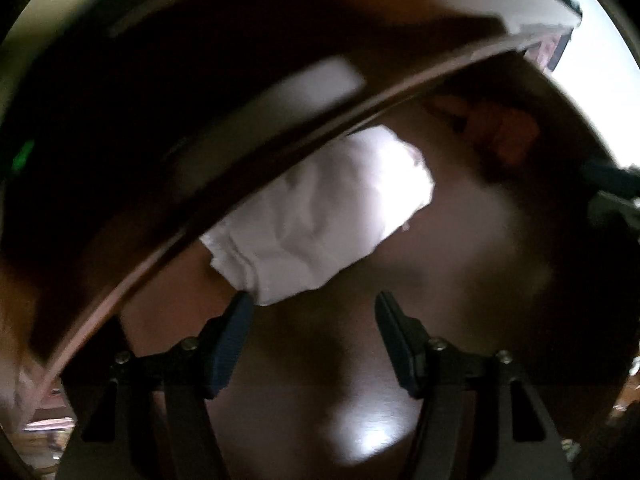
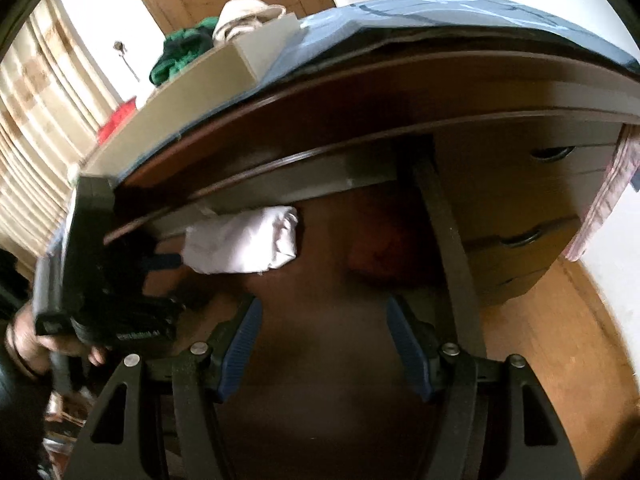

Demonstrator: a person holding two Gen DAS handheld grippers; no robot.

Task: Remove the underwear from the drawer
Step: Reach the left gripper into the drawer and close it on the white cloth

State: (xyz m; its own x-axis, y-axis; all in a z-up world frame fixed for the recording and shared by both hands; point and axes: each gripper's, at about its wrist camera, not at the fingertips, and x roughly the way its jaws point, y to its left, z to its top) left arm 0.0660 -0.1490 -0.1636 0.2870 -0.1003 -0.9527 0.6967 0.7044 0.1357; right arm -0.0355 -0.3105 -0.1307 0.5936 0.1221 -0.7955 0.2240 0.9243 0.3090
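A folded white piece of underwear (image 1: 320, 216) lies on the brown bottom of the open drawer (image 1: 460, 248), partly under the desk's front edge. My left gripper (image 1: 314, 300) is open, its left fingertip touching the cloth's near corner. In the right wrist view the same underwear (image 2: 244, 242) lies at the drawer's back left, with the left gripper (image 2: 164, 260) reaching at it from the left. My right gripper (image 2: 322, 308) is open and empty, held above the drawer's middle. A dim reddish cloth (image 2: 376, 248) lies to the right of the white one.
The desk top (image 2: 460, 88) overhangs the drawer, with a blue sheet (image 2: 440, 12), a grey box (image 2: 224, 68) and green and cream clothes on it. More drawers with round pulls (image 2: 520, 236) stand at the right. A wooden floor (image 2: 560, 340) lies beyond.
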